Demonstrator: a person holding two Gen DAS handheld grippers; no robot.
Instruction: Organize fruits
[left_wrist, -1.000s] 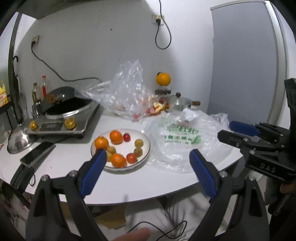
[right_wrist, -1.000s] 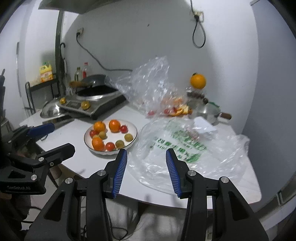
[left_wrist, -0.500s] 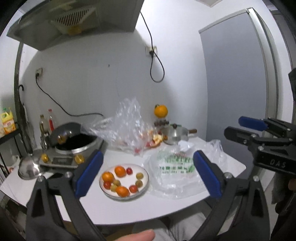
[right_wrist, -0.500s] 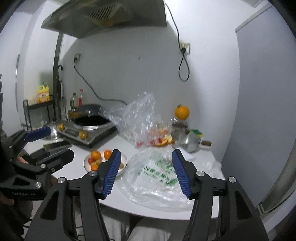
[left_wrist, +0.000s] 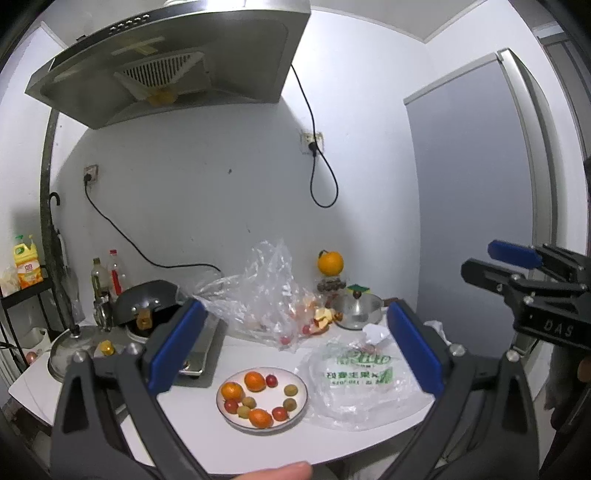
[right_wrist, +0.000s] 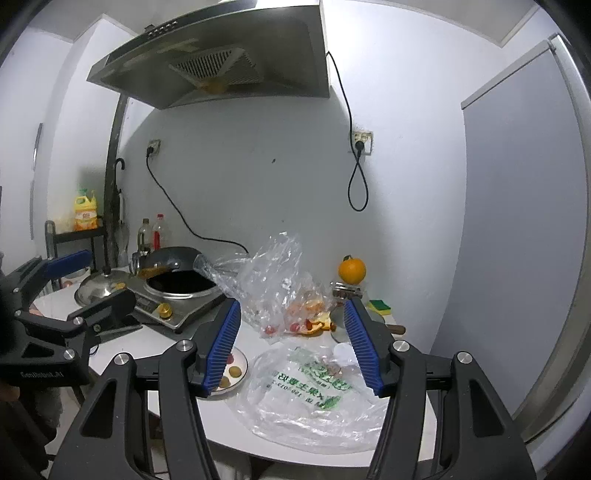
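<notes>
A white plate (left_wrist: 301, 387) on the white table holds several small fruits: oranges (left_wrist: 255, 381), red ones (left_wrist: 271, 380) and green-yellow ones (left_wrist: 290, 389). In the right wrist view the plate (right_wrist: 242, 363) is partly hidden behind my left finger. My left gripper (left_wrist: 291, 347) is open and empty, held well above and back from the table. My right gripper (right_wrist: 291, 345) is open and empty, raised over the table's near edge; it also shows in the left wrist view (left_wrist: 517, 266). A large orange (left_wrist: 330, 262) stands at the back.
A flat printed plastic bag (left_wrist: 354, 376) lies right of the plate. A crumpled clear bag (left_wrist: 266, 295) with fruit and peel lies behind. An induction cooker with a wok (left_wrist: 155, 306), a pot lid (left_wrist: 72, 347), a small steel pot (left_wrist: 356, 314), bottles and a range hood stand around.
Both grippers have risen and pulled back from the table, so the plate and bags look smaller and lower. The range hood has come into view. Both stay open and empty.
</notes>
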